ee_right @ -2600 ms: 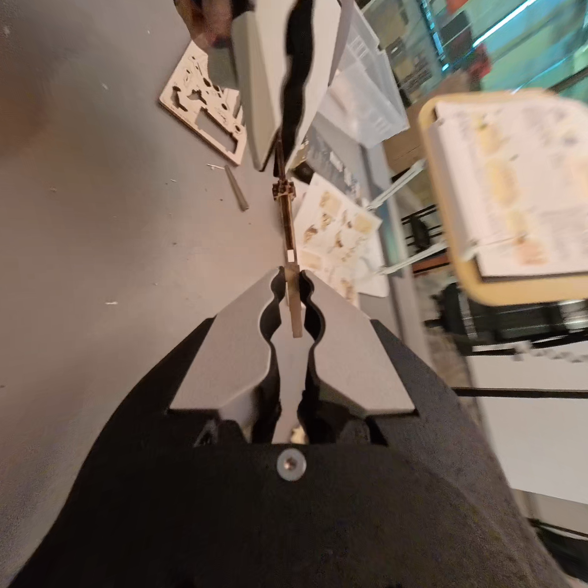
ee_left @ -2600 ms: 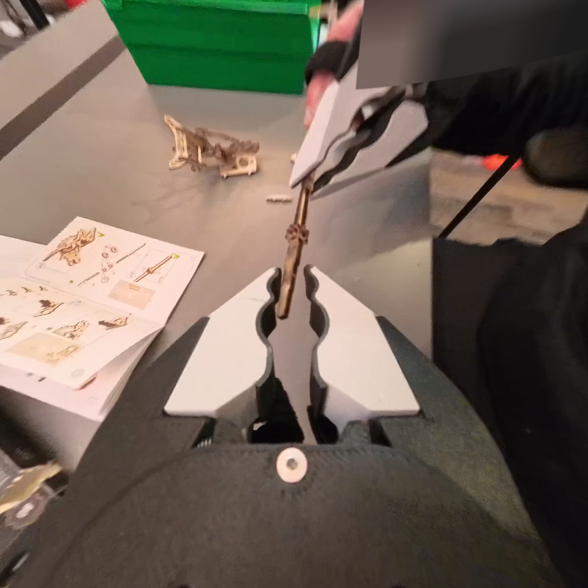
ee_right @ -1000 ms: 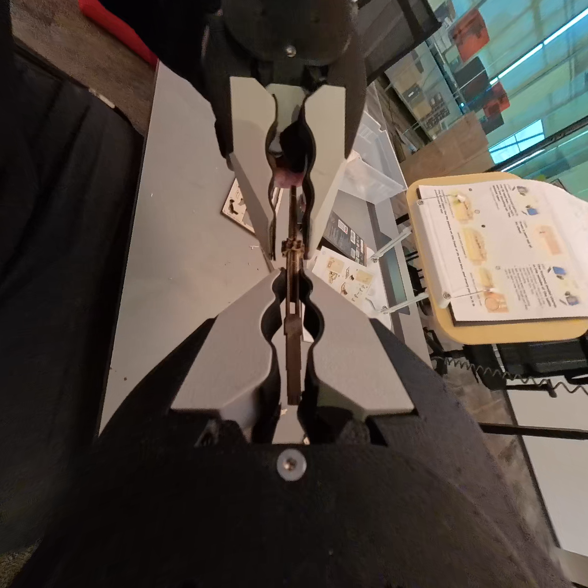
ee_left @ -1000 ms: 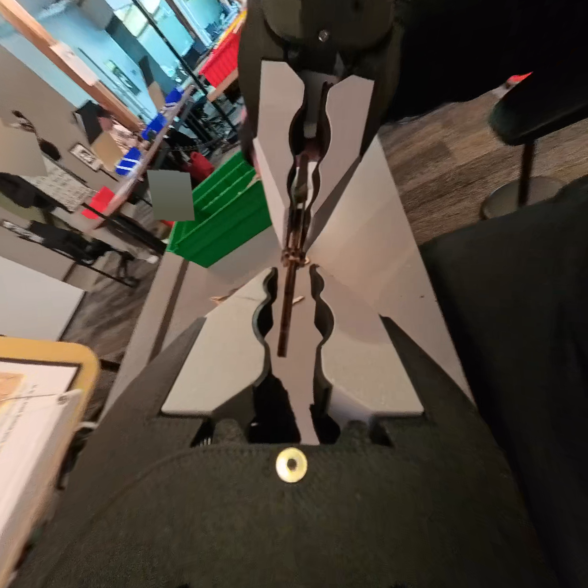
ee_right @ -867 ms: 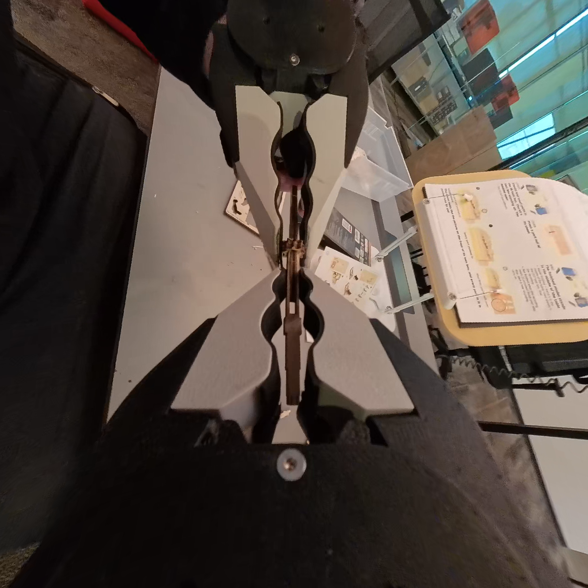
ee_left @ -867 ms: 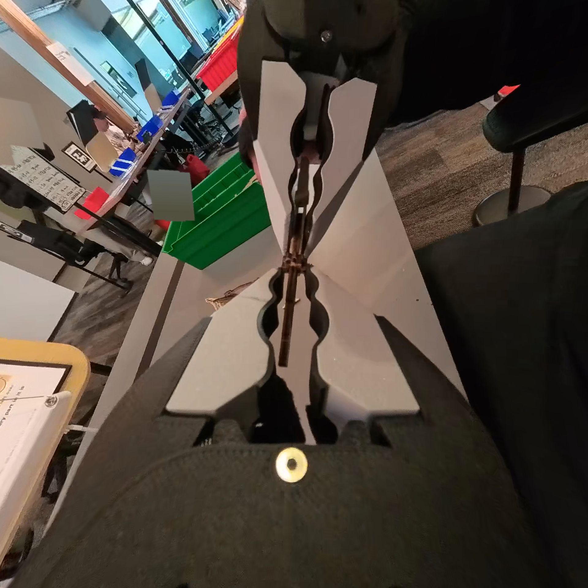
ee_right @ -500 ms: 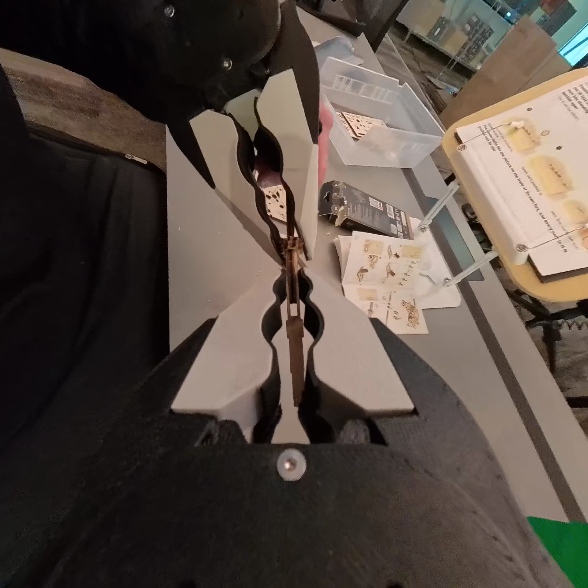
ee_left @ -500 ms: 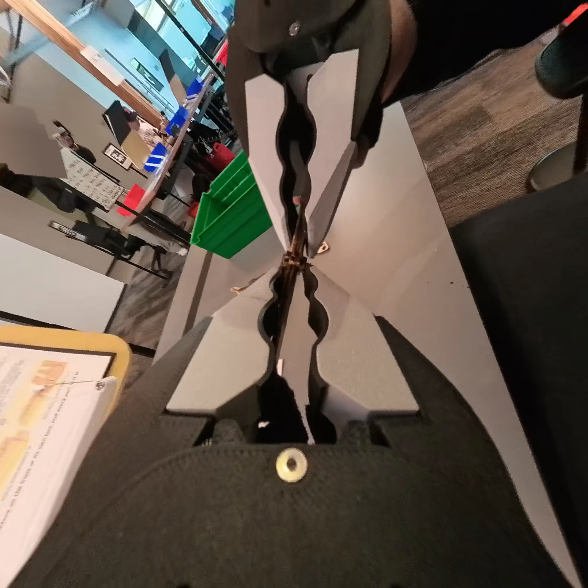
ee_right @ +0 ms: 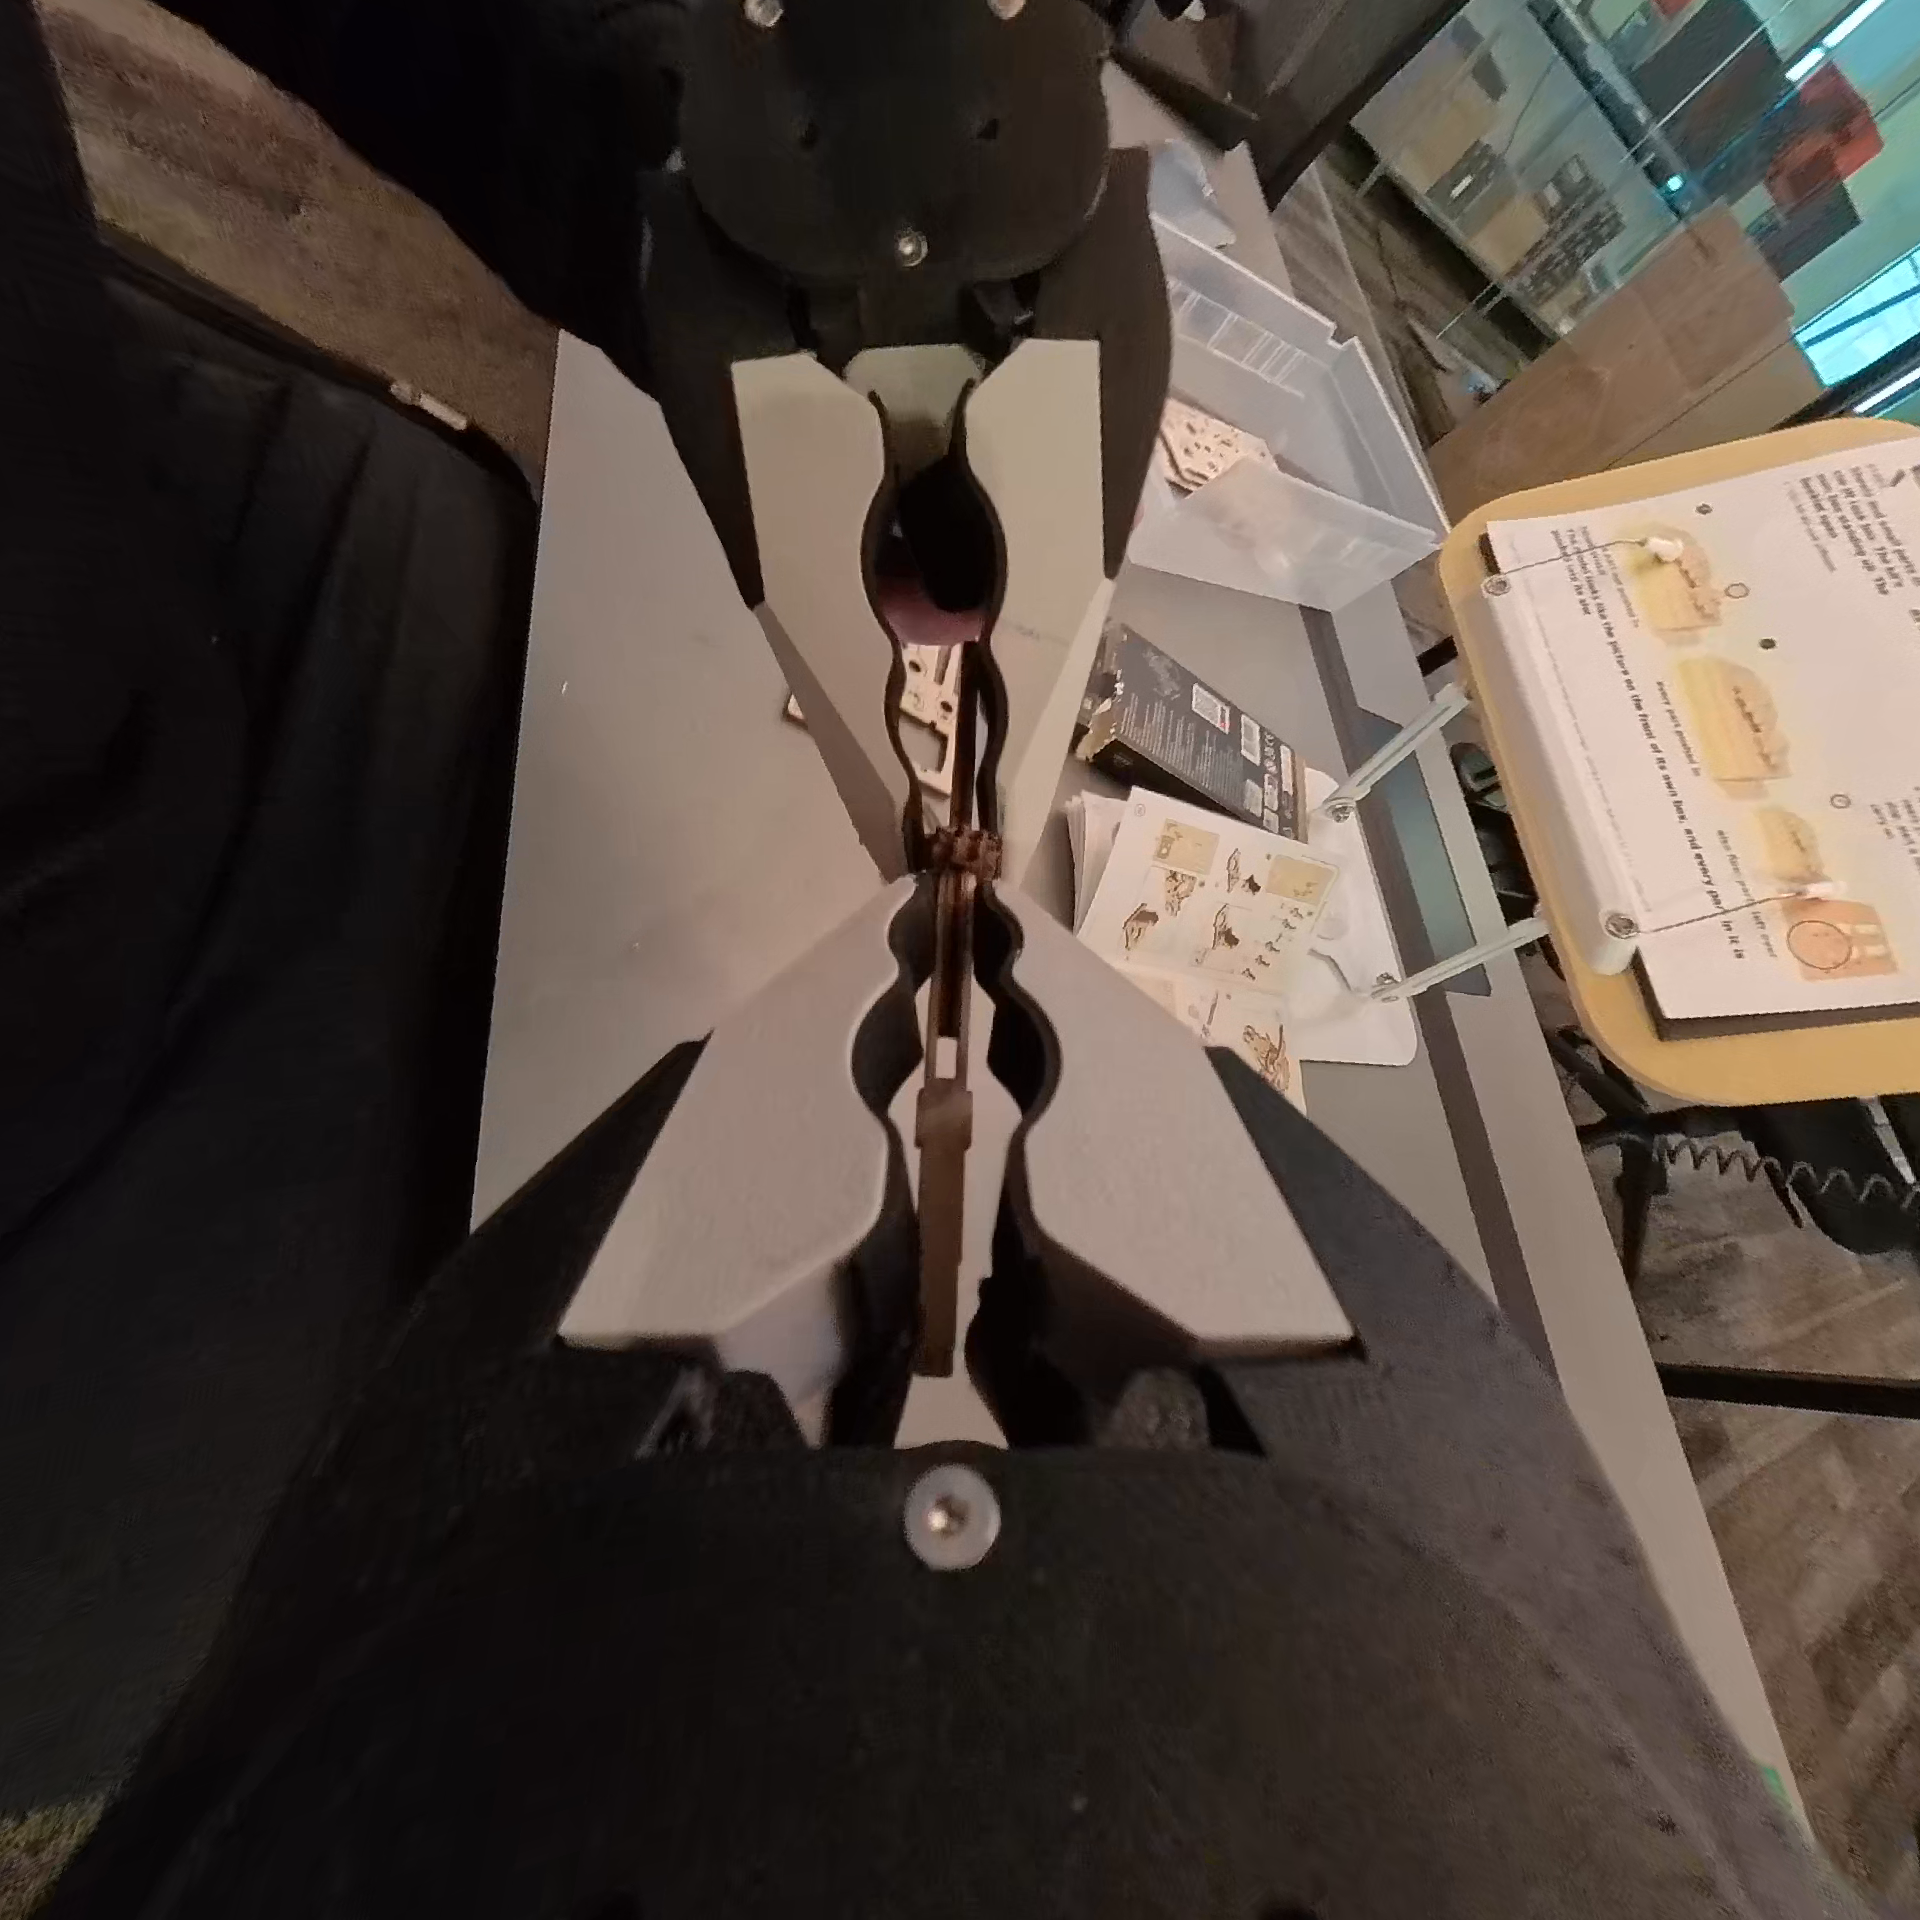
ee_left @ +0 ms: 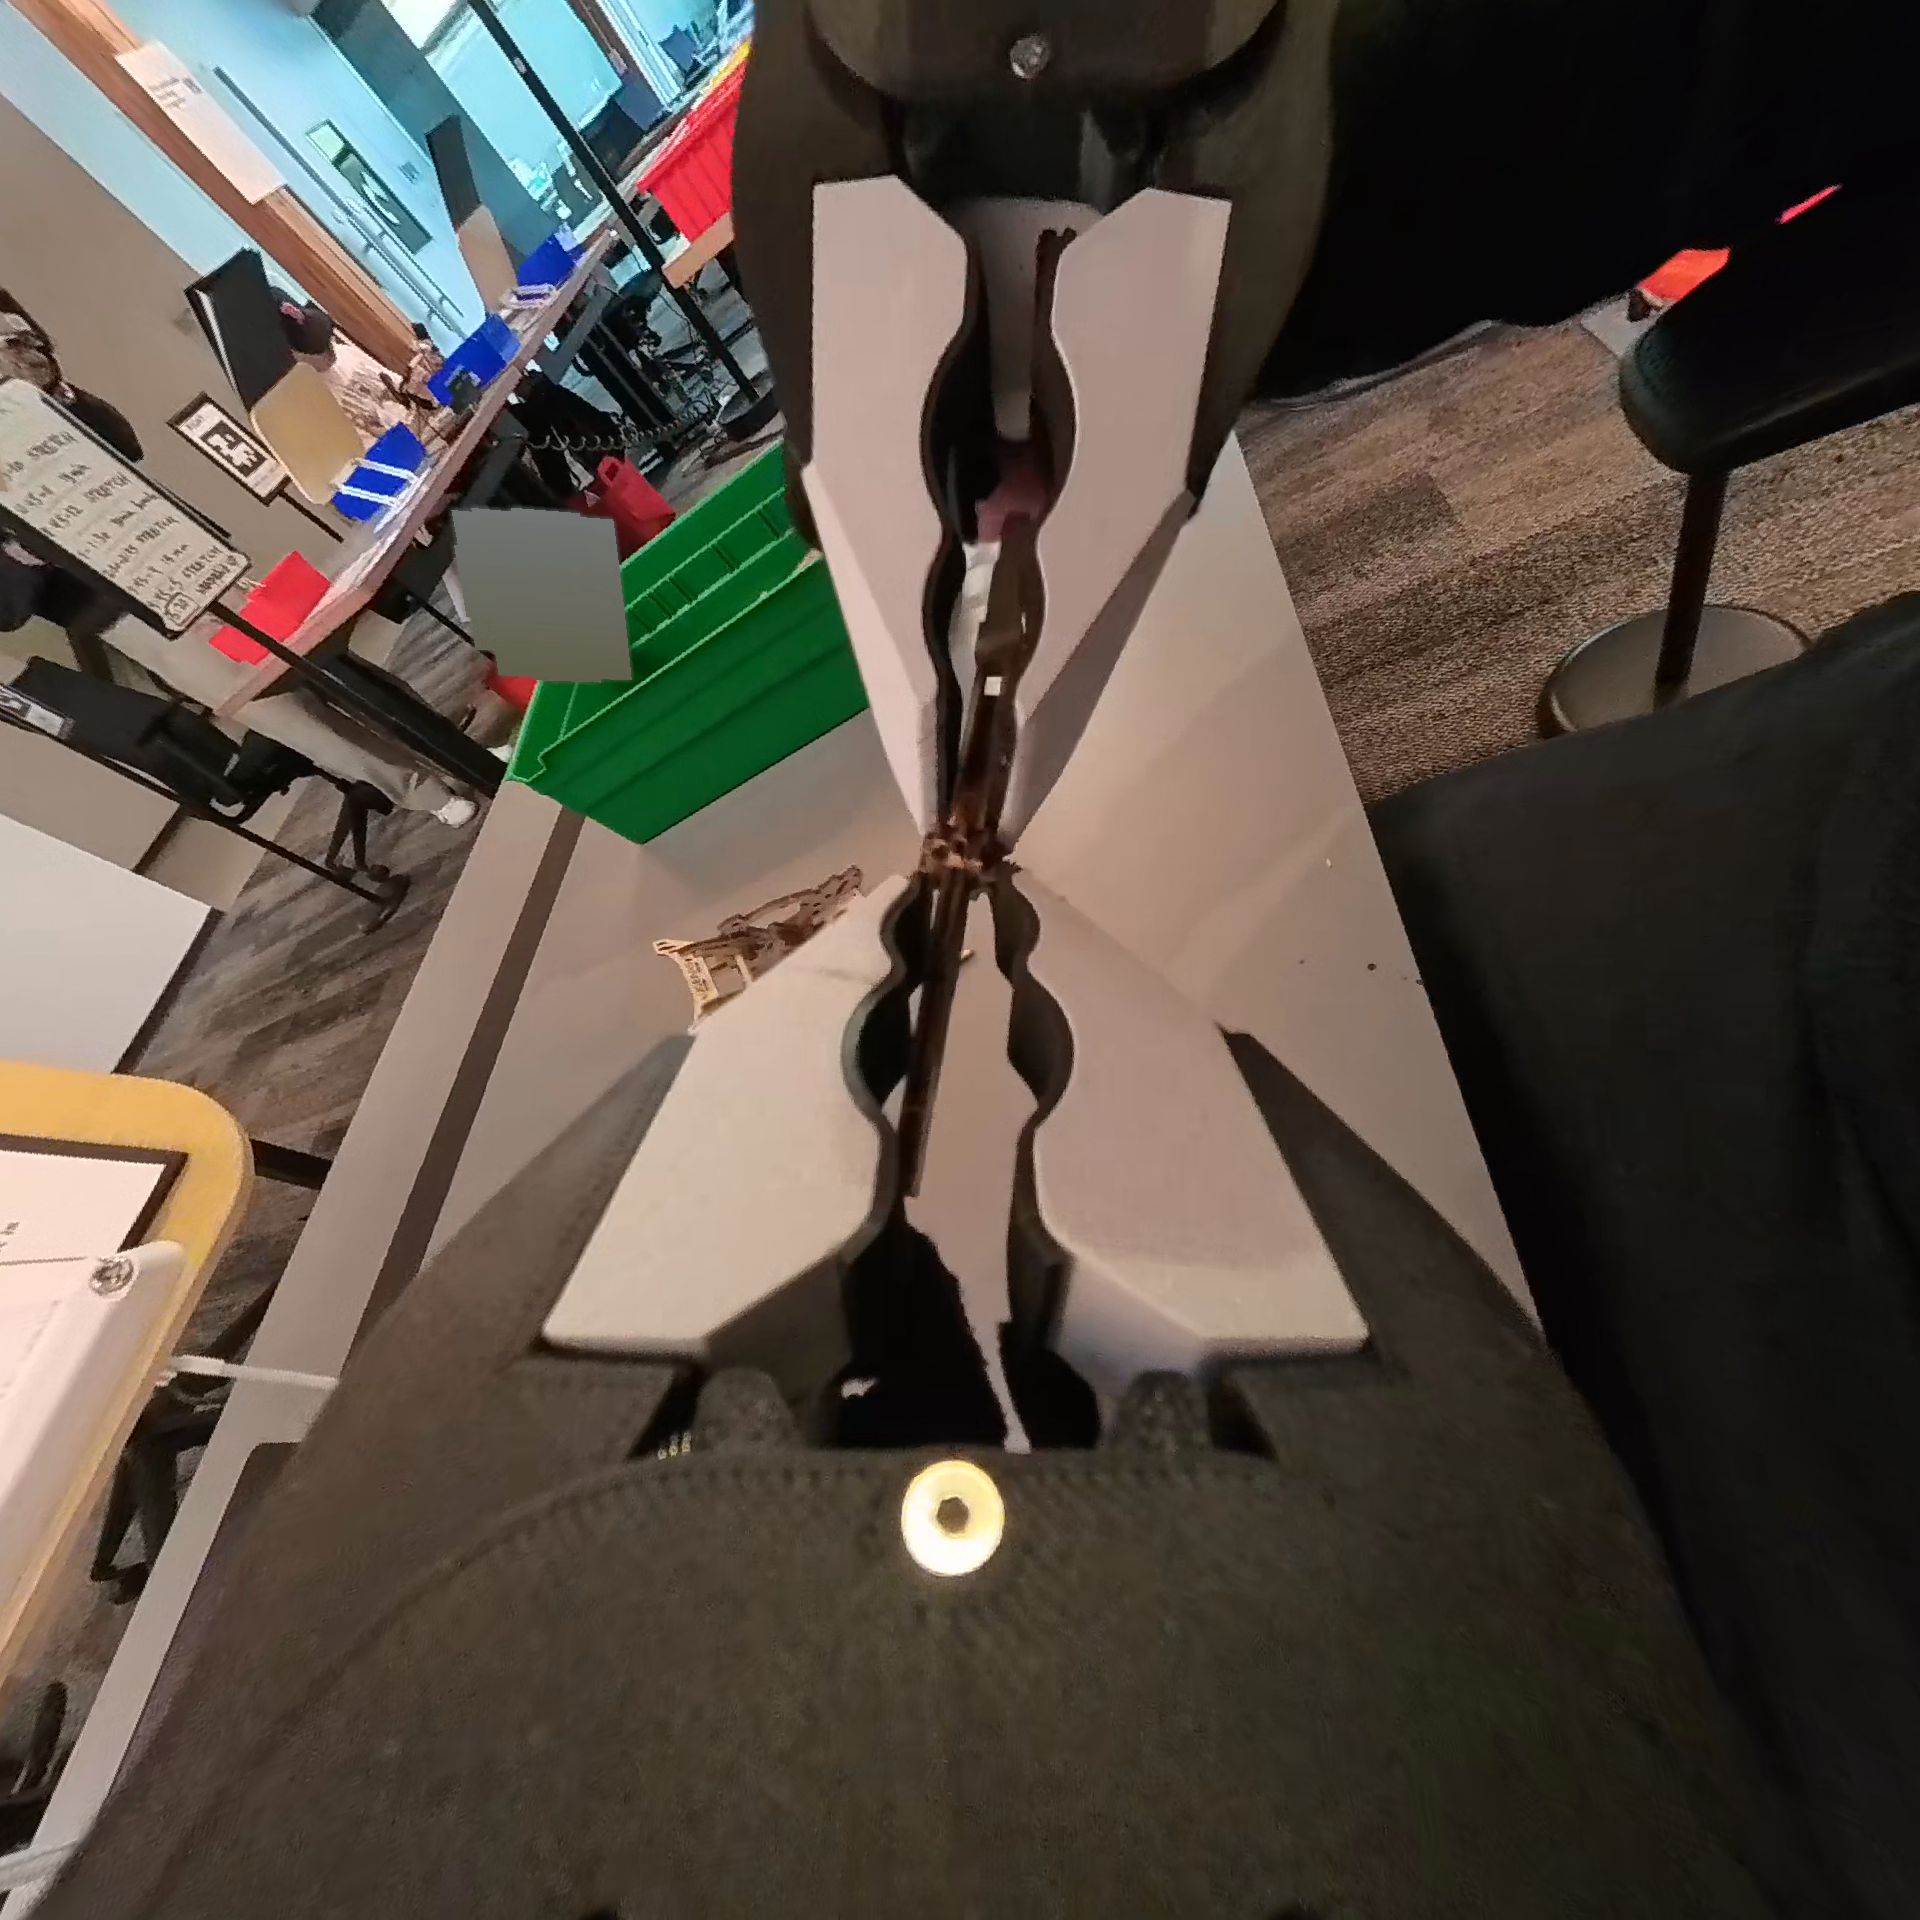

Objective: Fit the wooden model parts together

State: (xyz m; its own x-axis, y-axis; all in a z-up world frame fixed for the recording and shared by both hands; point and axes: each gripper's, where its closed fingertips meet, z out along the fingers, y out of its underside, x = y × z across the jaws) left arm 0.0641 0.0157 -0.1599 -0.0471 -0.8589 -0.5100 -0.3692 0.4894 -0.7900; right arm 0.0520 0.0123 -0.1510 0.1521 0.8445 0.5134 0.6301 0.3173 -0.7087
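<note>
A thin wooden rod (ee_left: pixel 932 1049) with a small wooden gear (ee_left: pixel 961 852) on it runs between my two grippers, which face each other tip to tip above the grey table (ee_left: pixel 1195 831). My right gripper (ee_right: pixel 956 888) is shut on the rod (ee_right: pixel 943 1195), which lies deep between its fingers. My left gripper (ee_left: pixel 954 899) stands narrowly open around the rod's other end, which leans on its left finger. Both sets of tips sit right at the gear (ee_right: pixel 964 844). The right gripper shows at the top of the left wrist view (ee_left: pixel 971 810), and the left gripper at the top of the right wrist view (ee_right: pixel 956 821).
A partly built wooden model (ee_left: pixel 769 935) lies on the table in front of a green bin (ee_left: pixel 707 675). An instruction booklet (ee_right: pixel 1195 894), a black box (ee_right: pixel 1195 727) and a clear tray (ee_right: pixel 1278 499) lie on the table. A yellow-edged stand with a sheet (ee_right: pixel 1714 727) is beside it. Less than 4 cm separates the two grippers' tips.
Both grippers have lifted and tilted away from the tabletop. The left gripper has slid along the rod until its tips reach the gear. The right gripper keeps its hold.
</note>
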